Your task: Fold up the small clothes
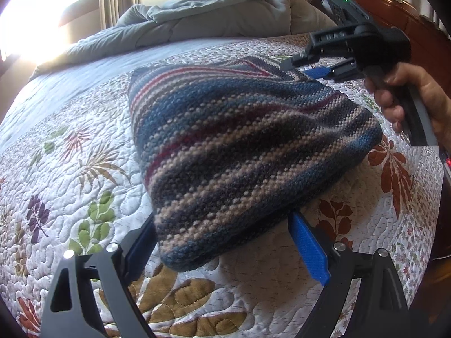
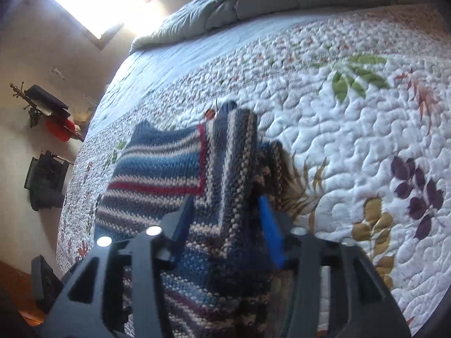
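A striped knitted garment (image 1: 239, 140) in blue, grey, beige and red lies folded on the floral quilt (image 1: 70, 169). My left gripper (image 1: 222, 219) is open wide, and the garment's near corner sits between its fingers without being pinched. At the garment's far corner is my right gripper (image 1: 304, 67), held by a hand (image 1: 408, 104). In the right wrist view the right gripper (image 2: 225, 200) stands open about halfway over the garment (image 2: 169, 163). A raised fold of knit lies between its fingers, and the pads do not press on it.
A rumpled grey comforter (image 1: 211, 19) is piled at the head of the bed beside a wooden headboard (image 1: 422, 28). Bright window light (image 1: 42, 14) washes out the far left. Dark and red items (image 2: 48, 107) stand past the bed's edge.
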